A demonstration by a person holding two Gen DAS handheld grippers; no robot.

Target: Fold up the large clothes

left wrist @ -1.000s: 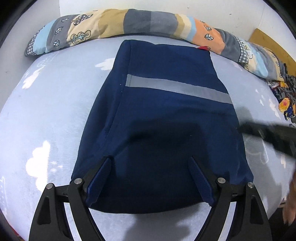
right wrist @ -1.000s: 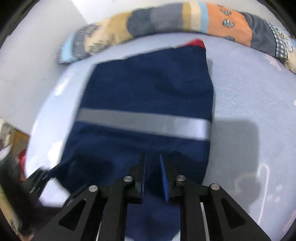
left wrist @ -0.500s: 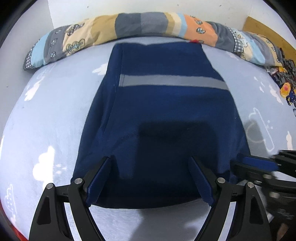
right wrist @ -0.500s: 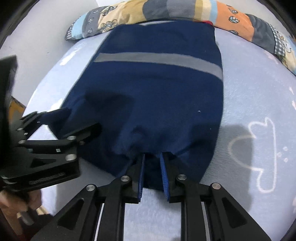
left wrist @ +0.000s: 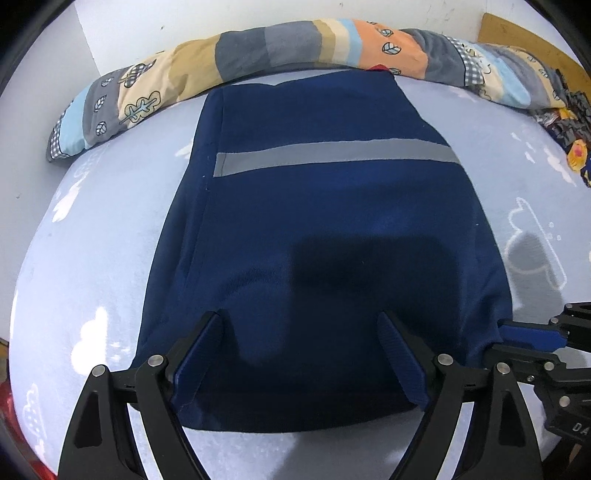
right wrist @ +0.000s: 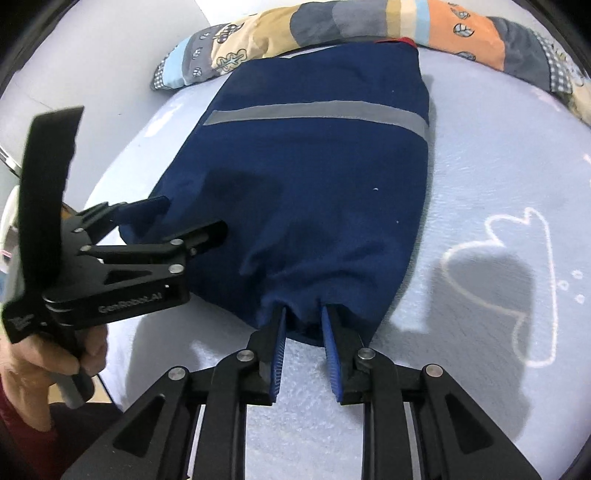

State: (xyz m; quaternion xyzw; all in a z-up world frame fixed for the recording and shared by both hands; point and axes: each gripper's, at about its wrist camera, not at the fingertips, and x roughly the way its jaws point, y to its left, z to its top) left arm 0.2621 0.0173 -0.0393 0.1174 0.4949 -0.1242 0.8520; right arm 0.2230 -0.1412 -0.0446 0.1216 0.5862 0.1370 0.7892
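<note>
A navy garment (left wrist: 332, 221) with a grey reflective stripe (left wrist: 332, 153) lies folded lengthwise on the pale blue cloud-print bed sheet (left wrist: 92, 240). My left gripper (left wrist: 299, 319) straddles its near hem, fingers set wide and the jaws opening; flat cloth lies between them, unpinched. In the right wrist view the left gripper (right wrist: 194, 214) pokes into the garment's (right wrist: 314, 166) left side. My right gripper (right wrist: 304, 312) is shut on a bunched pinch of the near right corner, and creases run toward it. That right gripper (left wrist: 498, 338) also shows at the left view's right edge.
A long patchwork bolster (left wrist: 295, 48) curves along the far side of the bed against the white wall. Dark printed clothes (left wrist: 569, 122) are heaped at the far right below a wooden board (left wrist: 517, 33). A person's hand (right wrist: 37, 369) holds the left gripper's handle.
The right gripper drew back from near the stripe to the near corner, still pinching cloth. The left gripper shifted and rolled slightly over the hem. Each gripper has come into the other's view.
</note>
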